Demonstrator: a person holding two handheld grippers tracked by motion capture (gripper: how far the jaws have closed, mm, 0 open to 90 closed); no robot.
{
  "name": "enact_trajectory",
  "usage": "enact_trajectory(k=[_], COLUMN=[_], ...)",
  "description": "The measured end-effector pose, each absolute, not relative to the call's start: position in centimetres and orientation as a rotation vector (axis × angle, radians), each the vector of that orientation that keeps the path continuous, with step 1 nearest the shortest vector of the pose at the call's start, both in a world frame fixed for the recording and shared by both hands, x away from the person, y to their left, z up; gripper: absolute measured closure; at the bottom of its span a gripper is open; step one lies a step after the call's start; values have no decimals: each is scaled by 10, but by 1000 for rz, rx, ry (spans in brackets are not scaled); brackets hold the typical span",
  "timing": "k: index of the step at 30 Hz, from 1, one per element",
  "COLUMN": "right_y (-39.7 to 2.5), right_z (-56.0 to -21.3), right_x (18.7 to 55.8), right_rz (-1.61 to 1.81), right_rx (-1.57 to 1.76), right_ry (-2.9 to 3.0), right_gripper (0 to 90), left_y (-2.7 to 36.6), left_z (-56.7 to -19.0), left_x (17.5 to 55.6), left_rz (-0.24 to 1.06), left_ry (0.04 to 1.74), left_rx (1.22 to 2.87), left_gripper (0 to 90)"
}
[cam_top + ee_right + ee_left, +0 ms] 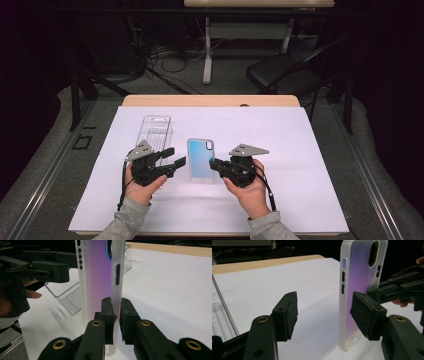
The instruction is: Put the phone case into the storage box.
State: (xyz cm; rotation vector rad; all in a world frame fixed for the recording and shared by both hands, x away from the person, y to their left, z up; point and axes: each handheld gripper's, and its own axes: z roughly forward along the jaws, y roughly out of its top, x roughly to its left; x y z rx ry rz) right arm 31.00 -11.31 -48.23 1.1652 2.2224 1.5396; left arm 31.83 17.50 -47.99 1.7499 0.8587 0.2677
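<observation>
A translucent phone case (201, 160) with a blue-purple sheen rests on the white sheet (300, 165) at the table's middle. My right gripper (213, 164) is shut on the case's right side wall; in the right gripper view the two pads (108, 312) pinch that rim (115, 285). My left gripper (175, 156) stands open just left of the case with nothing between its jaws. In the left gripper view one pad (367, 315) sits close against the case (359, 285). A clear plastic box (155, 131) lies behind the left gripper.
The white sheet covers a wooden table (210, 100) whose far edge shows. Beyond it stand a black chair (282, 72), a desk leg (207, 50) and floor cables (165, 55). The clear box (72, 297) lies open-side up near the case.
</observation>
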Motion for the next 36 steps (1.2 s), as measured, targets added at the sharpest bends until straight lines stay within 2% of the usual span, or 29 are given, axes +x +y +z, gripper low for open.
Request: enact_trajectory(k=[8, 20, 28, 36], right_y=[-108, -106, -104, -103], right_z=[-484, -485, -486, -485], right_x=[308, 308, 307, 306], right_rz=[1494, 1460, 1448, 1450], right_rx=[1130, 1123, 1120, 1115], right_ry=[2236, 2252, 2266, 2268], right_gripper=[826, 826, 826, 826], left_y=[176, 169, 165, 165], left_z=[-475, -468, -465, -460], left_x=[317, 310, 309, 307], left_rz=[326, 520, 590, 601], left_ry=[841, 780, 726, 680], left_rx=[1782, 1907, 1978, 1986], left_gripper=[401, 405, 404, 407])
